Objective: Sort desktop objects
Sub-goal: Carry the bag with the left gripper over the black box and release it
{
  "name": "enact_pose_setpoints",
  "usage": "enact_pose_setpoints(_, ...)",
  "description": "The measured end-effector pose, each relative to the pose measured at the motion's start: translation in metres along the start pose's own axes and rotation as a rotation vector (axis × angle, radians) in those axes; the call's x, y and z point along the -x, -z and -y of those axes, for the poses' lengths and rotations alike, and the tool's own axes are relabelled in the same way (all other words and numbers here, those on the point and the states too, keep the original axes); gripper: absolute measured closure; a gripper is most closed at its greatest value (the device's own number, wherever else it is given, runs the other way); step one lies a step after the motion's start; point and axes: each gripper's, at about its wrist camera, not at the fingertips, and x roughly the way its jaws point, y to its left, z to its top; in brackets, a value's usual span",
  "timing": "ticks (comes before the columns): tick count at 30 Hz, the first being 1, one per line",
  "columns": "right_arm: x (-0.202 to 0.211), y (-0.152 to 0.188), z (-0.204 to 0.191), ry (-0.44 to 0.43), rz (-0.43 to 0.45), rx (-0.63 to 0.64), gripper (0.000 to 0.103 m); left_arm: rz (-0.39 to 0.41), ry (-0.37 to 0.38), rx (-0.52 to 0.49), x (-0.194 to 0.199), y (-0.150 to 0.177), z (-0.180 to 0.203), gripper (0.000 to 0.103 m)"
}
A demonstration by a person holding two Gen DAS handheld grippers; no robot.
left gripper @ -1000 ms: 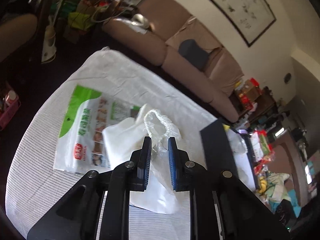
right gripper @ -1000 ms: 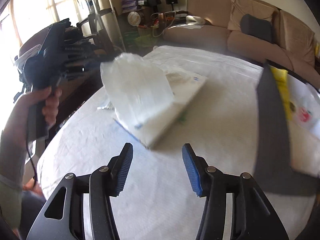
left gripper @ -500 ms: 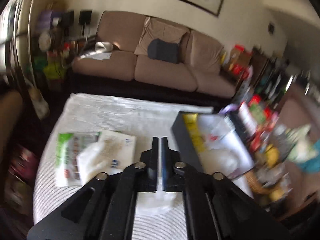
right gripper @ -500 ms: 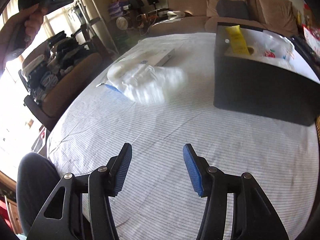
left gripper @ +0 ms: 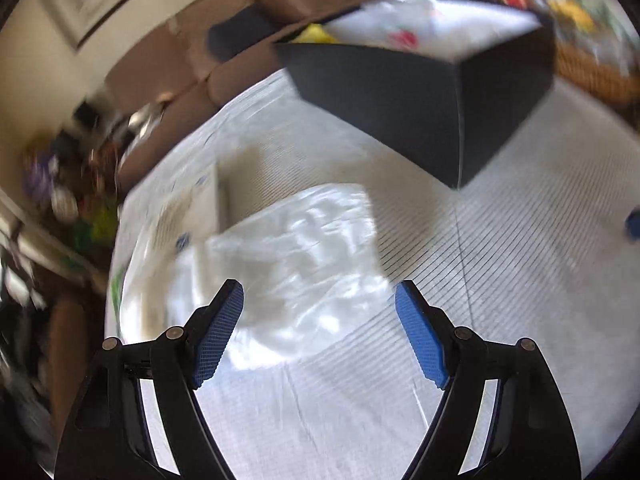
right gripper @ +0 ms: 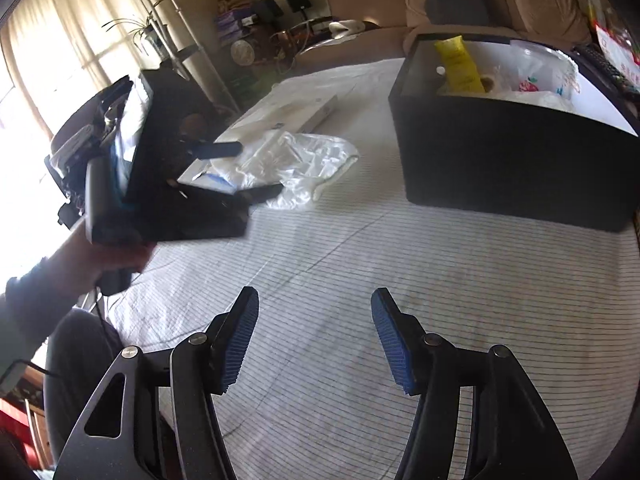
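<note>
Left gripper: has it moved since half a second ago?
Yes. The left gripper has come down from high above the table to just over the crumpled plastic bag, left of the black box, and its jaws have opened.

glossy plastic bag (right gripper: 304, 164), matt black box (right gripper: 508, 168)

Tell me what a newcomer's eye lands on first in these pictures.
First, the big black box at the far right of the striped table, with a yellow packet inside. Next, the crumpled clear plastic bag lying just ahead of the open left gripper. The right gripper hovers open over bare cloth.
</note>
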Motion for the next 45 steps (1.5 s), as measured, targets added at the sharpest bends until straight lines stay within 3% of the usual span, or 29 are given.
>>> enact_pose_setpoints(3, 0.003, 0.000, 0.000, 0.000, 0.007, -0.005, 0.042, -0.031, -0.035, -0.063, -0.023, -0.005, 0.008, 0.025)
enact_pose_setpoints(6, 0.004, 0.003, 0.004, -0.011, 0.000, -0.027, 0.042, -0.056, 0.023, -0.091, -0.040, -0.002, 0.011, 0.027)
enact_pose_setpoints(8, 0.004, 0.003, 0.004, -0.009, -0.002, -0.028, 0.042, -0.072, 0.086, -0.065, -0.048, 0.002, 0.007, 0.040)
enact_pose_setpoints(9, 0.004, 0.003, 0.004, -0.005, -0.005, -0.026, 0.042, -0.091, 0.125, -0.022, -0.052, 0.002, 0.002, 0.072)
enact_pose_setpoints(14, 0.001, 0.003, 0.004, -0.011, -0.012, -0.038, 0.042, -0.086, 0.220, 0.234, -0.042, 0.000, -0.040, 0.085)
enact_pose_setpoints(20, 0.002, 0.002, -0.001, -0.013, -0.006, -0.024, 0.042, 0.060, 0.322, 0.497, 0.041, -0.029, -0.121, 0.088)
enact_pose_setpoints(28, 0.014, 0.002, -0.007, -0.030, 0.033, -0.026, 0.042, 0.332, 0.465, 0.649, 0.191, -0.136, -0.221, 0.088)
enact_pose_setpoints(33, 0.027, 0.000, -0.008, -0.041, 0.064, -0.030, 0.042, 0.453, 0.497, 0.655, 0.259, -0.213, -0.259, 0.088)
enact_pose_setpoints(36, 0.031, 0.001, -0.005, -0.054, 0.068, -0.041, 0.042, 0.493, 0.476, 0.611, 0.295, -0.259, -0.258, 0.088)
enact_pose_setpoints(40, 0.043, 0.003, -0.001, -0.063, 0.088, -0.040, 0.042, 0.545, 0.483, 0.551, 0.328, -0.310, -0.224, 0.088)
enact_pose_setpoints(45, 0.056, 0.007, 0.010, -0.086, 0.110, -0.076, 0.042, 0.552, 0.468, 0.493, 0.334, -0.360, -0.178, 0.088)
